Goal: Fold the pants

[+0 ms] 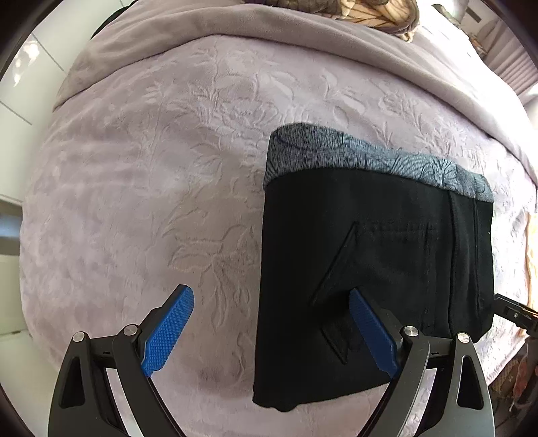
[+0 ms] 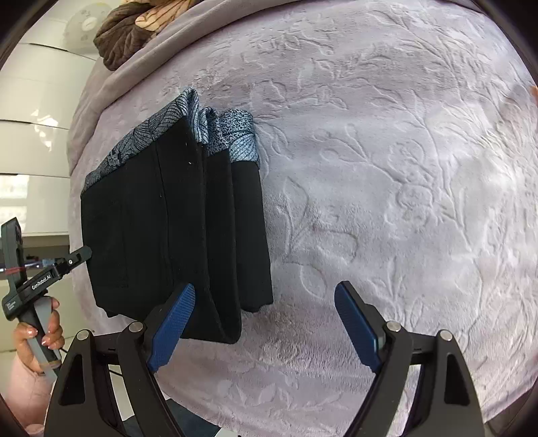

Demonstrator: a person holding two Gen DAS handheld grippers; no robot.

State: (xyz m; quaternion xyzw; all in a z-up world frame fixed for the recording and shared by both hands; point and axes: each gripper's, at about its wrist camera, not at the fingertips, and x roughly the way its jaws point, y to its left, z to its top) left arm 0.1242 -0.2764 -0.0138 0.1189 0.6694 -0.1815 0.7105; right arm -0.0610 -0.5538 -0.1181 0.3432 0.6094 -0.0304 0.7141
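Black pants (image 1: 376,269) with a blue-grey patterned band lie folded in a compact stack on a pale lilac bedspread (image 1: 151,168). They also show in the right wrist view (image 2: 175,228), left of centre. My left gripper (image 1: 270,331) is open and empty, its right pad over the pants' near left part. My right gripper (image 2: 265,326) is open and empty, its left pad over the pants' near edge. The left gripper's tip shows in the right wrist view (image 2: 79,255), at the stack's left edge.
A brown leaf-patterned cloth (image 2: 134,27) lies at the bed's far end. White cabinets (image 2: 30,134) stand beyond the bed. A hand (image 2: 40,339) holds the left gripper's handle. The right gripper's tip (image 1: 514,312) pokes in at the pants' right edge.
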